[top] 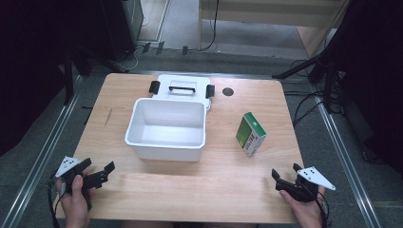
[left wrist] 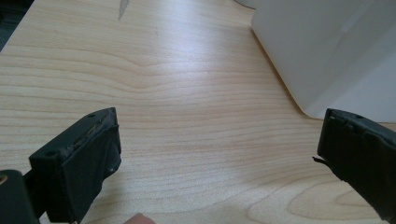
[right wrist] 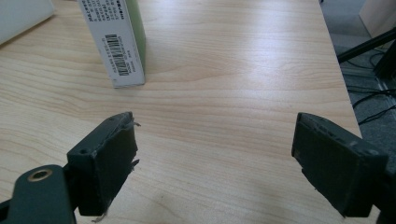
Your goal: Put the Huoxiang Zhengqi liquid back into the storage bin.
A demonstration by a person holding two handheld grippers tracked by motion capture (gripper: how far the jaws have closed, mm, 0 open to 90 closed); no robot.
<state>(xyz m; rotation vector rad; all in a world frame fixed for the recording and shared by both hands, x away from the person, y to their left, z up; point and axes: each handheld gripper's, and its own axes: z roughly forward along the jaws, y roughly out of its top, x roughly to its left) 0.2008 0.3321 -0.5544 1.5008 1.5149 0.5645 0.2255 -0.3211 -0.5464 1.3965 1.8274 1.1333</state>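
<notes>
Jaws wide apart, empty, both grippers; green-white carton (top: 250,134) upright near right gripper (top: 285,175).

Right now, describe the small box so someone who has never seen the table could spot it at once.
Start at the wooden table and find the open white bin in its middle. To the bin's right, standing on the bare wood and apart from it, is the small box. It is the only coloured item: green faces, with a white side bearing a barcode.
</notes>
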